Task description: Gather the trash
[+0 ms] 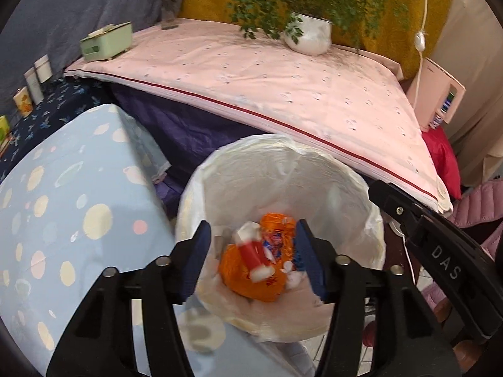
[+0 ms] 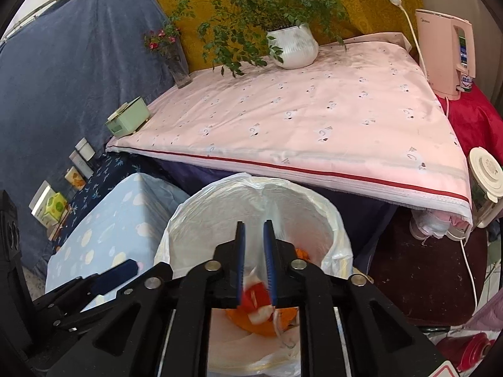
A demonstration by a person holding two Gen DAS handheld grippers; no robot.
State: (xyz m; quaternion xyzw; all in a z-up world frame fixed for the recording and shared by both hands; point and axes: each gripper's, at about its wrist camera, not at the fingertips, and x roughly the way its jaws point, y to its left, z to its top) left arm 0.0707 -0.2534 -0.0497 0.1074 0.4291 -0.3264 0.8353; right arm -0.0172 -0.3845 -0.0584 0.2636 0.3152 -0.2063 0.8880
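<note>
A round trash bin lined with a white plastic bag (image 1: pixel 314 169) stands on the floor in front of the pink table. Inside lie an orange plastic bag (image 1: pixel 251 276) and a blurred red and white wrapper (image 1: pixel 254 256). My left gripper (image 1: pixel 251 238) is open above the bin with nothing between its blue pads. In the right wrist view the bin (image 2: pixel 201 207) is below my right gripper (image 2: pixel 254 229). Its jaws stand a narrow gap apart and hold nothing. The red and white wrapper (image 2: pixel 256 298) and the orange bag (image 2: pixel 267 323) show beneath them.
A table with a pink cloth (image 2: pixel 314 110) carries a potted plant (image 2: pixel 292 47), a glass vase (image 2: pixel 179 62) and a green box (image 2: pixel 127 121). A blue spotted box (image 1: pixel 69 213) stands left of the bin. A pink kettle (image 2: pixel 446 53) and a blender (image 2: pixel 484 185) stand at the right.
</note>
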